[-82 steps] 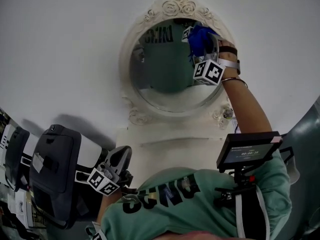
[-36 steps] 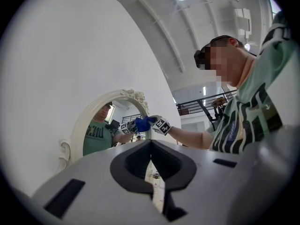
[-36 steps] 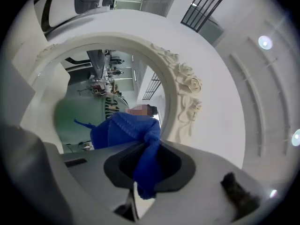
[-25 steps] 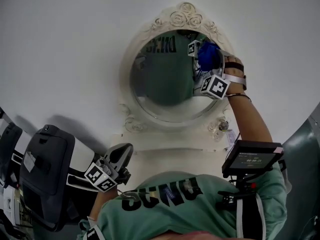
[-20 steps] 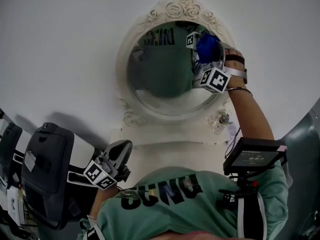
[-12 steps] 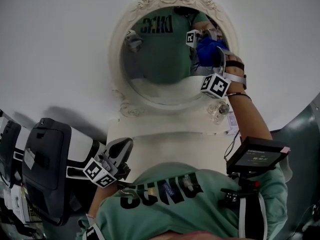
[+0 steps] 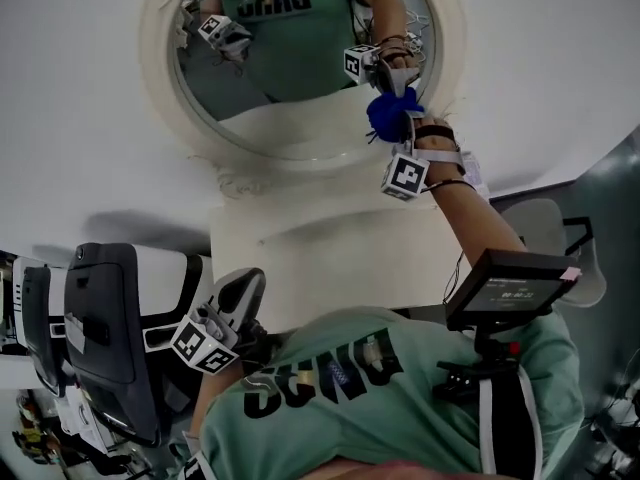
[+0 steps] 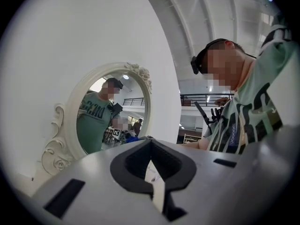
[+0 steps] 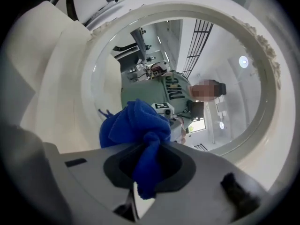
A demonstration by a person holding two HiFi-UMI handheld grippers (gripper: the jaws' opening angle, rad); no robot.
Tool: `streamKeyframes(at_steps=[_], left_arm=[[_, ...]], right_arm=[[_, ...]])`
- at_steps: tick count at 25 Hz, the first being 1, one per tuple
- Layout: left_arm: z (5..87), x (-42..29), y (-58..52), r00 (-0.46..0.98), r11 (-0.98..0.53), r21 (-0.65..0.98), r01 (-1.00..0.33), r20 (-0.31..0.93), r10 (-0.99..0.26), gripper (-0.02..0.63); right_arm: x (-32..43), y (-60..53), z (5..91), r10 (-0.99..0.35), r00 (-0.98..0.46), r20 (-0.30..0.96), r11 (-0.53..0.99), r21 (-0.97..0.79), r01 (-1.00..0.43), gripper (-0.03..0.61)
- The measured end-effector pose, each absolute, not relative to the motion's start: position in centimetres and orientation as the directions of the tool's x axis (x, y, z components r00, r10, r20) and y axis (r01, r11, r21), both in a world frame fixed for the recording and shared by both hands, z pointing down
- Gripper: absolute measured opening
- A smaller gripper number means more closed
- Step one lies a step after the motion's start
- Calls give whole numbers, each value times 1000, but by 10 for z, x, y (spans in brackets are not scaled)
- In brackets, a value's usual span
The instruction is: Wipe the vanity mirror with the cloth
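Observation:
The oval vanity mirror (image 7: 265, 118) in its white ornate frame fills the top of the head view, also showing in the left gripper view (image 8: 112, 116) and close up in the right gripper view (image 9: 211, 55). My right gripper (image 7: 393, 133) is shut on a bunched blue cloth (image 7: 392, 115) (image 9: 136, 121), which is pressed to the glass at its lower right rim. My left gripper (image 7: 240, 290) hangs low beside the person's torso, away from the mirror, with its jaws together and nothing between them (image 8: 151, 172).
A white vanity top (image 7: 300, 258) runs below the mirror. A black and white chair-like object (image 7: 100, 338) stands at the left. A small screen (image 7: 505, 288) is mounted at the person's chest on the right. White wall surrounds the mirror.
The right gripper and cloth have slid down the mirror's right side, from the upper right of the glass to its lower right rim. The head view tilted down. The left gripper stayed put.

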State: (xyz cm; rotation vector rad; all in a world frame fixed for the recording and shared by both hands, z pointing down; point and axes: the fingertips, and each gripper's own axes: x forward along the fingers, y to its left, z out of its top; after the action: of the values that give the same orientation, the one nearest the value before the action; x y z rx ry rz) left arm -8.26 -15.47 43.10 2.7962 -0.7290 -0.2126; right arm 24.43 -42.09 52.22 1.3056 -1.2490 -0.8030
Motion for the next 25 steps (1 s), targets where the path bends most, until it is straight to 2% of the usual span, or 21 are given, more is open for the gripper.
streamKeyframes(at_steps=[4,10,12,17,25], left_arm=[[443,-80,-158,860,-830,294,-474,-50,-508,10],[427,-89,-142,847,-832,275,-482,-97,-523,9],[417,-95,-141,842,-831,270,-487,-110,-529,9],[402,-115,-143,818,-834,220,-505,-185,-544,10],[384,-125,-150,802,-851,147,-505,-285,-525,9]], right_arm=[[238,-433,552,-941,219,260,214,953,-213,51],[230,-424,548,-900,192,391,349,911,-219,51],[225,-418,539,-902,173,397,361,910,-205,51],[209,-422,449,-966,120,229,209,965,-159,51],[194,-426,251,-981,68,-180,-181,983,-14,51]])
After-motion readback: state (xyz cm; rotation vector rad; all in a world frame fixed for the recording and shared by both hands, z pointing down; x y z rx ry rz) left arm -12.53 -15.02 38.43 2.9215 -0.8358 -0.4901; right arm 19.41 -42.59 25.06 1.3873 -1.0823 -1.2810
